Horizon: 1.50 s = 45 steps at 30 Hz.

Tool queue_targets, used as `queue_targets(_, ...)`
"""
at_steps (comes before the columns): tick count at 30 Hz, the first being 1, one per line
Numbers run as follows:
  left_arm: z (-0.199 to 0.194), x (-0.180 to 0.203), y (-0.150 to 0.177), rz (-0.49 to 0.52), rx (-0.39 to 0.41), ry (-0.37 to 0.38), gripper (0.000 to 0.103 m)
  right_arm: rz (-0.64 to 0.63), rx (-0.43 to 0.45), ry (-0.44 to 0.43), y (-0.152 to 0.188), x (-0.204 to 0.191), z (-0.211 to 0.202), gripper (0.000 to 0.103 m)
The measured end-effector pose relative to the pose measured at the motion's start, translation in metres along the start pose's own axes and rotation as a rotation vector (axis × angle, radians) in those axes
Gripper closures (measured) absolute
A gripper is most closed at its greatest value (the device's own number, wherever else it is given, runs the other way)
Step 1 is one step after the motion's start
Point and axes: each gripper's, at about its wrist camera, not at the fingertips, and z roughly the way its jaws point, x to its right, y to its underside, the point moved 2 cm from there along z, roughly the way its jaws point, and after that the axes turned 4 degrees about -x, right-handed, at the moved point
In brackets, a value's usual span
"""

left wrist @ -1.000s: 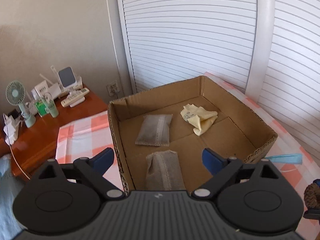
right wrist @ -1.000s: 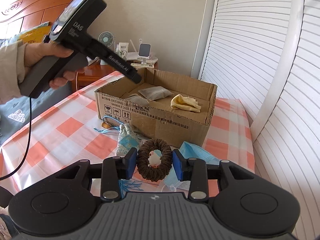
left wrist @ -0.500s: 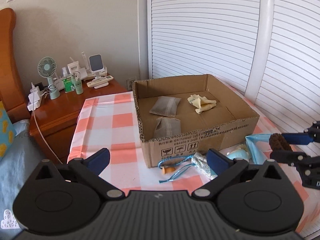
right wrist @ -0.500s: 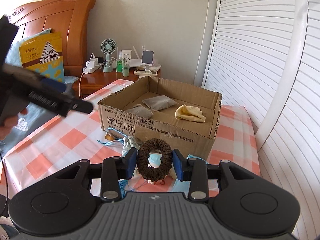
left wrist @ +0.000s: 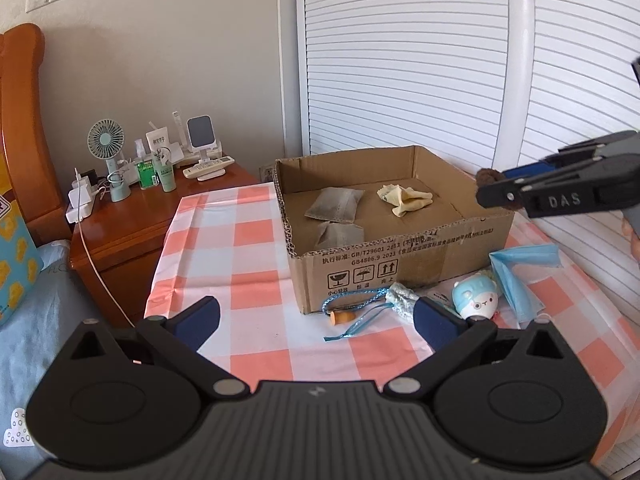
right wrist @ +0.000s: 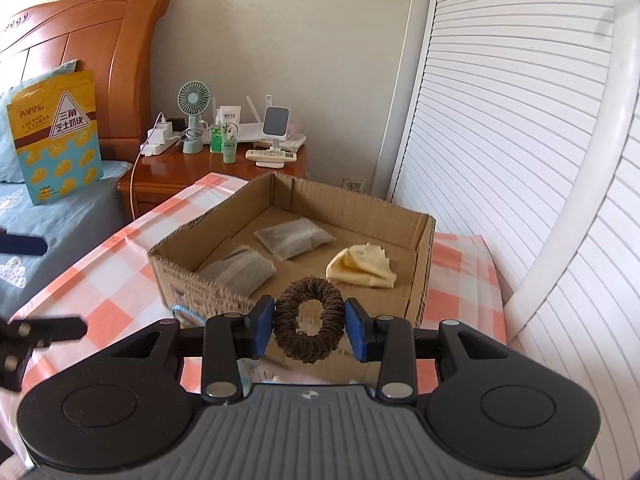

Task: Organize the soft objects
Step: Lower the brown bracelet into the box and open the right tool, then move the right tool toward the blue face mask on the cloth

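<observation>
Right claw (right wrist: 310, 328) is clamped on the brown scrunchie (right wrist: 309, 317), holding it up by the near wall of the cardboard box (right wrist: 424, 248). I'd carry it well past that wall and only let go over a bare patch, clear of the two grey pouches (right wrist: 294, 238) and the yellow cloth (right wrist: 362, 270). Left claw (left wrist: 316, 318) hangs wide open and empty over the checked tablecloth (left wrist: 224, 252). Only its camera shows what's left outside the box: blue face mask (left wrist: 524, 276), little plush toy (left wrist: 476, 300), blue cord (left wrist: 352, 300).
</observation>
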Motion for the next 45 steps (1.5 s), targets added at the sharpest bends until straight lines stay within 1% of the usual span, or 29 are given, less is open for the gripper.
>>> queue_targets(8,-0.001,0.004,0.006,0.019,-0.006,0.025,0.001,0.0,-0.009,0.005,-0.031,0.004,0.034,0.06)
queue_targets(10,-0.002,0.004,0.006,0.016,-0.002,0.032,0.001,-0.002,-0.009,0.019,-0.038,0.005,0.043,0.054)
queue_targets(12,-0.004,0.003,0.006,0.012,0.001,0.031,0.001,0.001,-0.029,0.032,-0.043,0.007,0.053,0.027)
queue_targets(13,-0.005,0.003,0.006,0.012,0.003,0.03,0.001,0.012,-0.029,0.048,-0.044,0.009,0.055,0.02)
queue_targets(14,-0.006,0.002,0.006,0.012,0.004,0.029,0.001,0.021,-0.026,0.054,-0.044,0.01,0.056,0.009)
queue_targets(15,-0.006,0.002,0.006,0.011,0.004,0.029,0.001,0.028,-0.023,0.055,-0.044,0.011,0.056,0.002)
queue_targets(16,-0.006,0.001,0.006,0.009,0.002,0.028,0.001,0.036,-0.015,0.057,-0.042,0.012,0.054,0.0)
queue_targets(22,-0.006,0.003,0.006,0.011,-0.008,0.028,0.001,0.054,-0.032,0.076,-0.029,0.015,0.043,0.0)
queue_targets(31,-0.017,0.008,0.008,0.03,0.005,0.022,0.001,0.099,-0.059,0.094,-0.004,0.024,0.029,0.0)
queue_targets(34,-0.018,0.01,0.009,0.035,0.003,0.021,0.001,0.115,-0.083,0.097,0.008,0.026,0.03,0.0)
queue_targets(45,-0.015,0.014,0.012,0.042,-0.017,0.021,0.001,0.174,-0.176,0.149,0.051,0.038,0.048,0.0)
